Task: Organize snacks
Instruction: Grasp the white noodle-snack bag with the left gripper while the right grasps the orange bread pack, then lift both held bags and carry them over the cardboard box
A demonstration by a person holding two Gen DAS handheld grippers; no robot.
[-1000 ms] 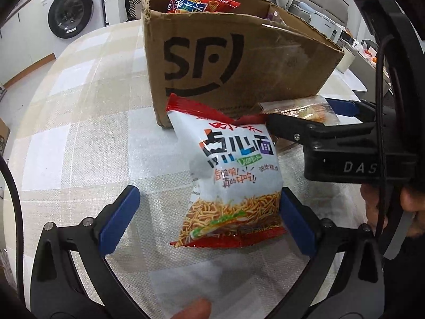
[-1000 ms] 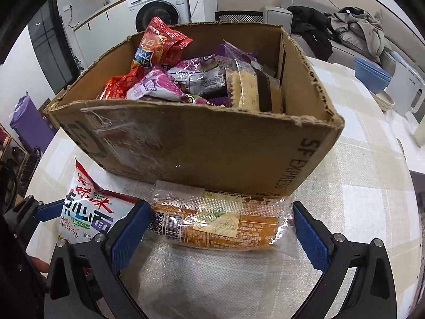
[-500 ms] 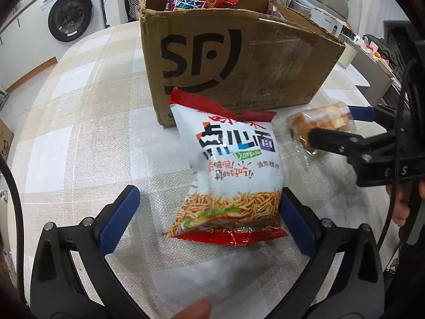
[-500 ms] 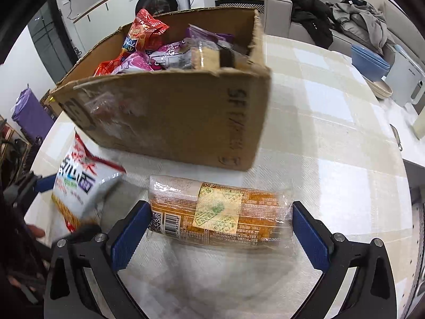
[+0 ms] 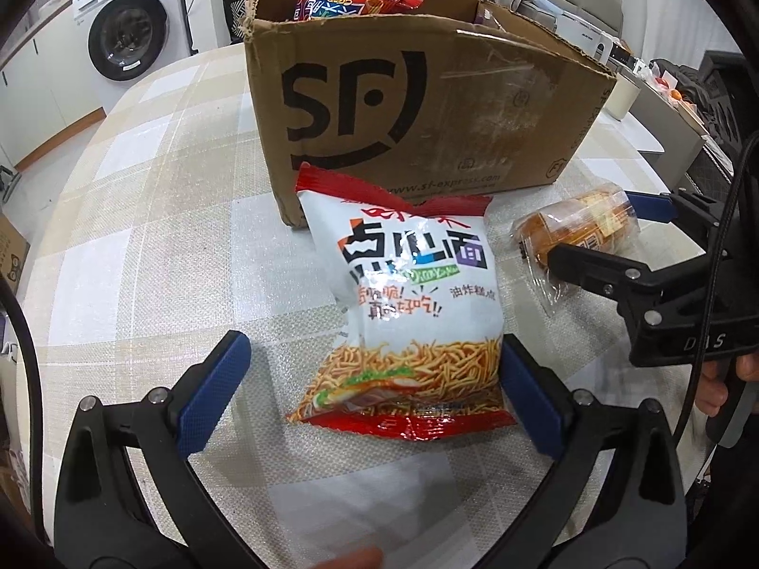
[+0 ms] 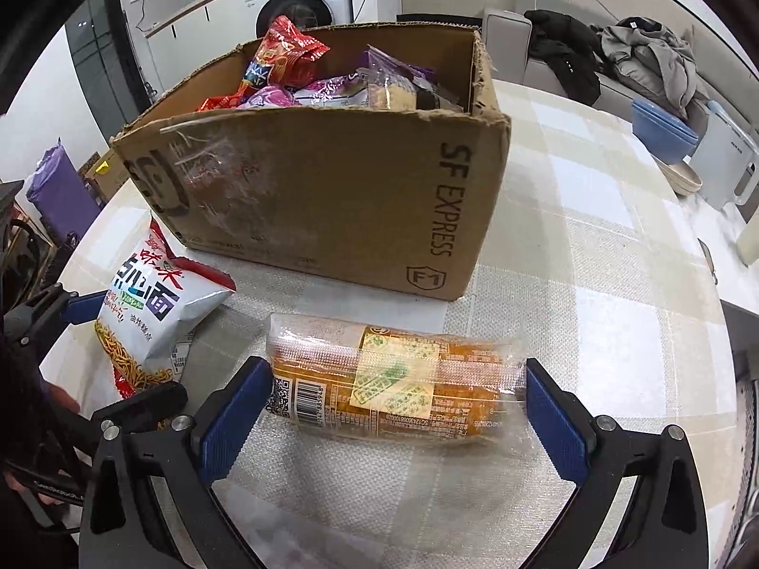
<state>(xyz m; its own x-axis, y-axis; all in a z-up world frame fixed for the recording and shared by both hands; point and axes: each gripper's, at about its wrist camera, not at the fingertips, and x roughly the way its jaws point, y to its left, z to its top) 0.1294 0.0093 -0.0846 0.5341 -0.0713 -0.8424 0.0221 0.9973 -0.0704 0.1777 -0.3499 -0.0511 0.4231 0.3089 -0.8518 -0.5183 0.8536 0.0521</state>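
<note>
A white and red noodle snack bag (image 5: pixel 412 284) lies on the table in front of the brown cardboard box (image 5: pixel 427 109). My left gripper (image 5: pixel 372 339) straddles the bag's lower end and its jaws are closing. The right pad touches the bag and the left pad stands apart from it. In the right wrist view a clear packet of orange cake (image 6: pixel 398 379) sits lengthwise in my right gripper (image 6: pixel 396 365), a pad pressing on each end. The box (image 6: pixel 332 189) holds several snack packs. The noodle bag (image 6: pixel 152 303) shows at the left.
A checked cloth covers the table (image 5: pixel 142 237). A washing machine (image 5: pixel 128 38) stands beyond its far left edge. Blue bowls (image 6: pixel 664 133) and a white appliance (image 6: pixel 721 166) sit at the far right. A sofa with clothes (image 6: pixel 616 57) is behind.
My right gripper has carried the cake packet away from the box's front wall. The left gripper's jaws have narrowed around the noodle bag, its left pad coming inward.
</note>
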